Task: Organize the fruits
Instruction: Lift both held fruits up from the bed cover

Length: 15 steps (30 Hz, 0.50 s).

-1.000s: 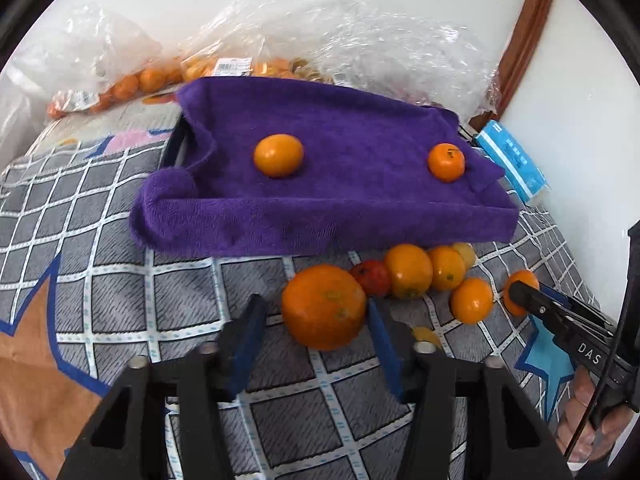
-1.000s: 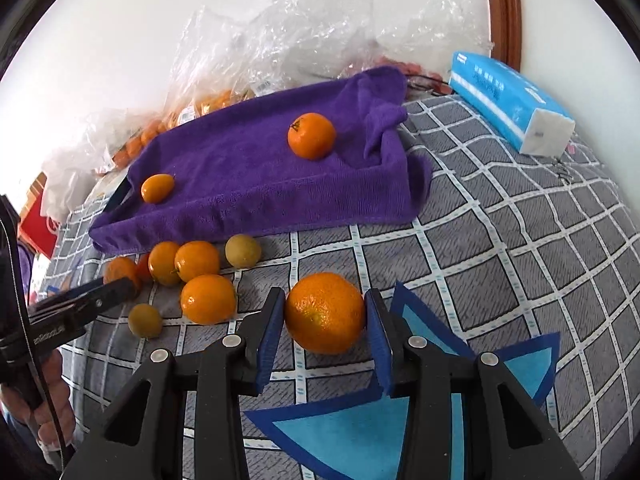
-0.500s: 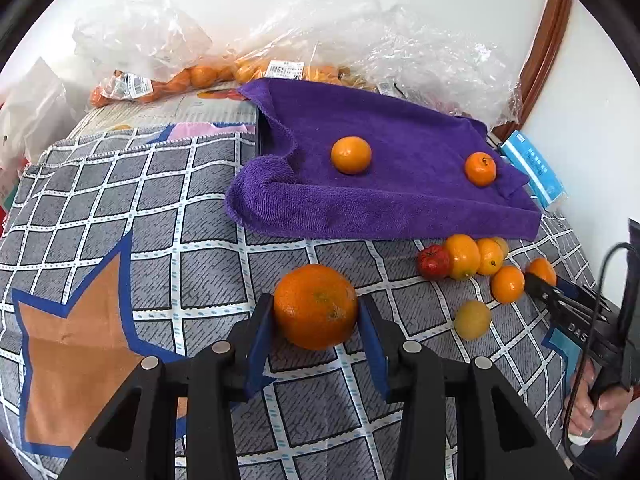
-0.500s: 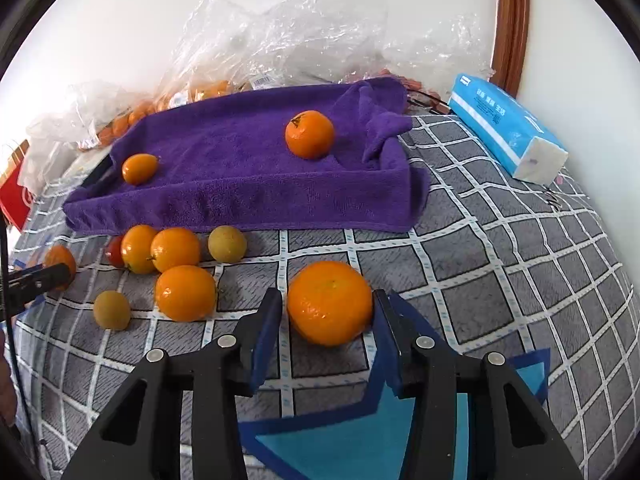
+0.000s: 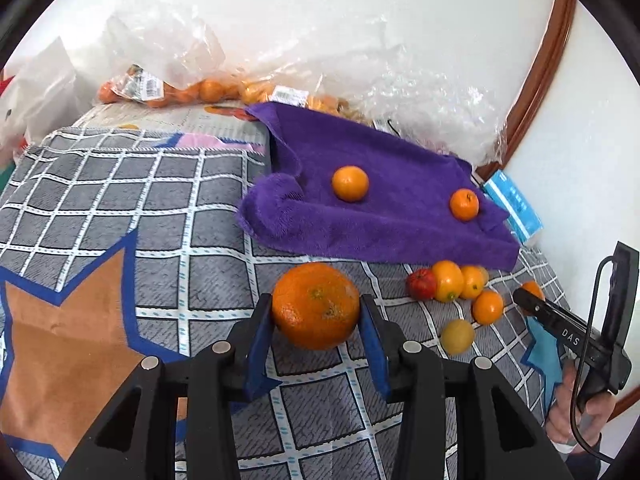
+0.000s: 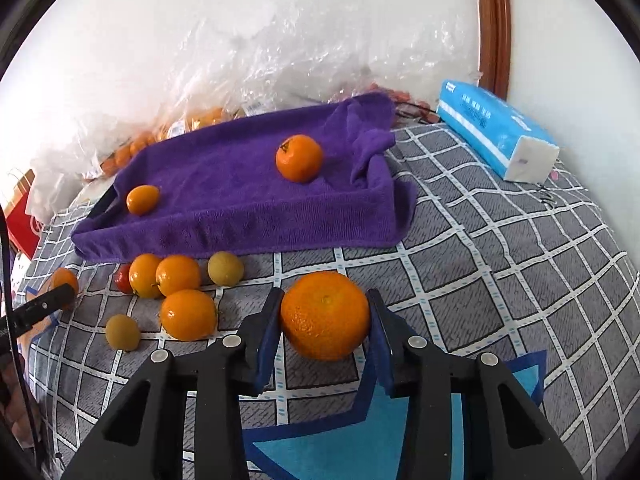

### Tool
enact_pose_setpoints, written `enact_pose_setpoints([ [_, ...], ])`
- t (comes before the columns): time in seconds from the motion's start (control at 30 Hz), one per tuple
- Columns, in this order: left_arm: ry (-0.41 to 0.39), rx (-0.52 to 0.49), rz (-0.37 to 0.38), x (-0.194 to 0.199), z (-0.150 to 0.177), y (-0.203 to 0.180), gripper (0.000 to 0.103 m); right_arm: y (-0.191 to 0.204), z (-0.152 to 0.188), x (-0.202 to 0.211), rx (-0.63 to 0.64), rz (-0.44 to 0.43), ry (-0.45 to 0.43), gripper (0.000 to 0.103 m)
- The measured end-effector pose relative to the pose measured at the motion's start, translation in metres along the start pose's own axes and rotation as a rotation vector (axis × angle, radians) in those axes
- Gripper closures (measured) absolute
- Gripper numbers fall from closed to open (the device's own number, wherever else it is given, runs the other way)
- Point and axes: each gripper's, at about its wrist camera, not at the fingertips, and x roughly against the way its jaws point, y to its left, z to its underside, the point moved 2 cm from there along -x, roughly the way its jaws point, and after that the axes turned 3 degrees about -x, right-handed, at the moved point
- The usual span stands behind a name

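My left gripper (image 5: 316,309) is shut on a large orange (image 5: 316,300), held just above the checked cloth, left of the fruit cluster. My right gripper (image 6: 325,309) has its jaws closing, both blue pads touching a second large orange (image 6: 325,320). A purple towel (image 5: 384,160) lies behind, draped over a tray, with two small oranges (image 5: 350,183) (image 5: 464,204) on it. In front of the towel sits a cluster of small oranges (image 6: 178,276), a red fruit (image 5: 421,284) and two yellowish fruits (image 6: 225,268) (image 6: 122,332).
Clear plastic bags (image 5: 160,84) holding more small oranges are piled against the white wall. A blue tissue pack (image 6: 496,132) lies at the back right beside a wooden frame (image 6: 494,24). The grey checked cloth (image 5: 120,184) extends left with a brown star patch.
The left gripper carried its orange to the left, away from the fruit cluster. The right jaws loosened around their orange half a second ago and have closed back onto it.
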Motion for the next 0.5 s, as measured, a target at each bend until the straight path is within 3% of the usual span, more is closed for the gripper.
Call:
enact_pose_setpoints([
  [0.23, -0.072, -0.006, -0.013, 0.014, -0.001, -0.003, 0.063, -0.002, -0.001, 0.003, -0.010, 0.013, -0.016, 0.063],
  [0.5, -0.094, -0.020, -0.034, 0.018, -0.002, -0.004, 0.063, 0.004, 0.004, 0.014, -0.001, 0.035, -0.043, 0.063],
])
